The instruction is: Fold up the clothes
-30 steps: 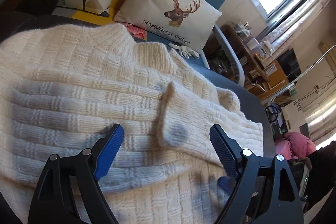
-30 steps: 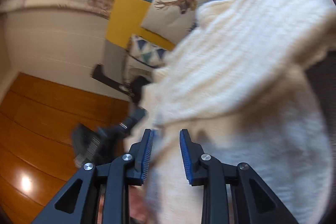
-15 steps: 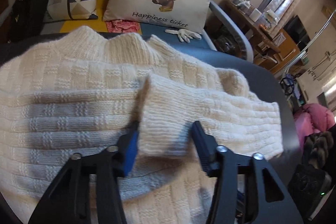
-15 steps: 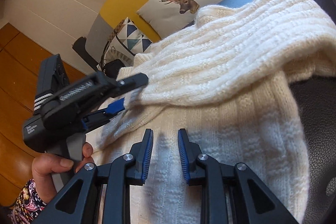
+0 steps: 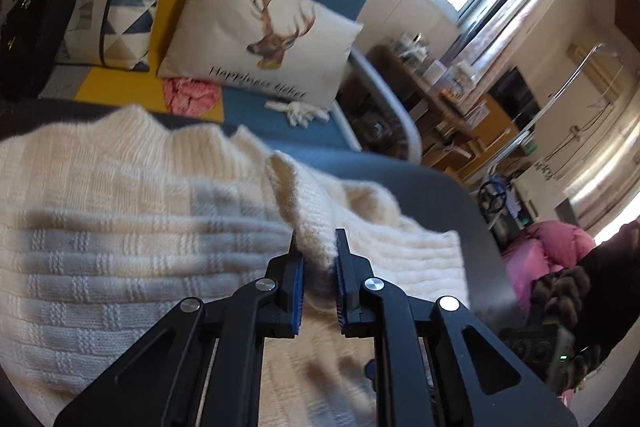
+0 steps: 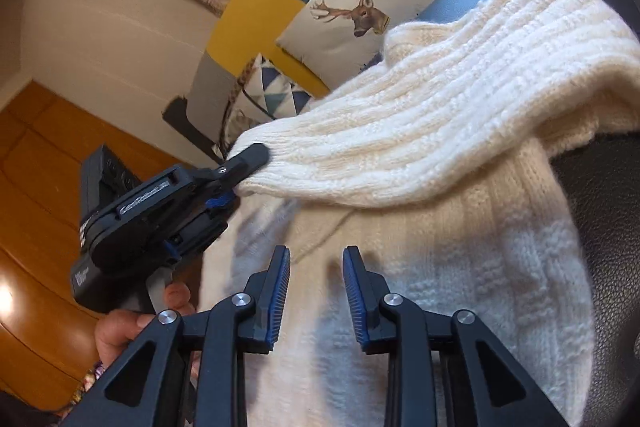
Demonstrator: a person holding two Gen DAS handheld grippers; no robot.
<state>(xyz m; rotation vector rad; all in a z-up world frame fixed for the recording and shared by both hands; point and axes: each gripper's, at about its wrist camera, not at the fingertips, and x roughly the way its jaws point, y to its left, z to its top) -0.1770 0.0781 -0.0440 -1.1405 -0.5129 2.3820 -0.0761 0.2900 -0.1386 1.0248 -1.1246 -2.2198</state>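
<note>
Left wrist view: the left tool (image 5: 318,247) is seen clamped narrow on the cuff of the cream knitted sweater's sleeve (image 5: 304,211), where a second ago its pads stood wide apart on either side of that cuff and half a second ago were closing in on it. The cuff is now pinched between the blue pads and stands up in a ridge above the sweater's body (image 5: 120,247). The sweater (image 6: 460,267) is spread flat on a dark grey counter (image 5: 420,187), with its collar towards the sofa and the deer cushion (image 5: 264,39).

From the right wrist view, the sleeve (image 6: 420,127) is seen drawn across the front of the sweater, lifted a little clear of the body, with the left tool (image 6: 256,157) gripping its end and a hand (image 6: 132,319) below it on the handle. The right tool (image 6: 316,279) is held above the lower part of the sweater with its pads a moderate gap apart and nothing between them.

With the grasp closed, the sleeve is judged ready to be carried: it can now be laid inward over the body, which a sleeve fold calls for. Thick, soft knit of this kind is likely to sag and stretch from a single pinch point, so the cuff may slip if it is pulled hard. Whether the other sleeve is already folded cannot be told from these views.
</note>
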